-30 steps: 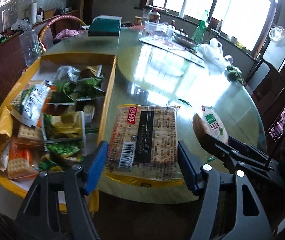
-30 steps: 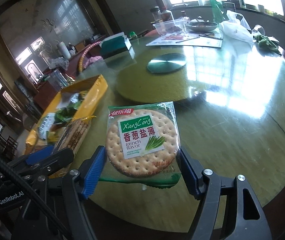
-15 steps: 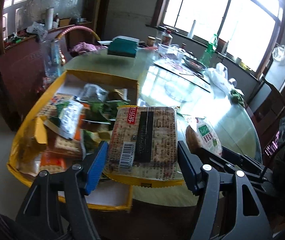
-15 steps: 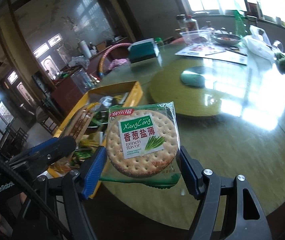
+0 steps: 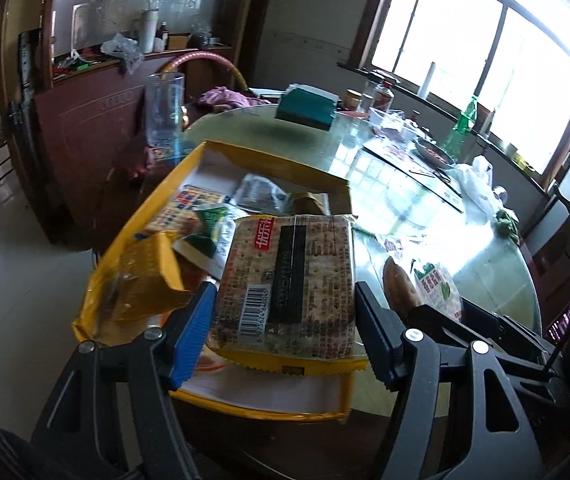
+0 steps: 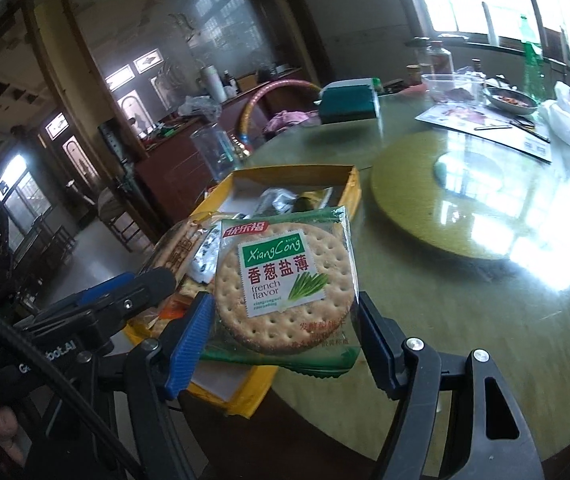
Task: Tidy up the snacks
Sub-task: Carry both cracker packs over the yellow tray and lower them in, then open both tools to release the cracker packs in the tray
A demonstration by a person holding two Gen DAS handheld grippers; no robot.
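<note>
**Both packets carried over the yellow box**

While a second ago both packets hung above bare worktop (image 6: pixel 485 312), each now sits over the yellow box (image 5: pixel 269 162) of snacks, so in my judgement release is the step in hand. The left gripper (image 5: pixel 285 332) is clamped on the square cracker packet (image 5: pixel 289 284), barcode side up; the right gripper (image 6: pixel 283 340) is clamped on the round scallion biscuit packet (image 6: pixel 285 284), pads pressing both edges (label facing the camera). Beyond the left jaws, the box's jumbled contents show clearly, with the right gripper just beside. Only the right view shows the turntable (image 6: pixel 477 200) well beyond its jaws, and the left gripper's dark body at lower left.
</note>
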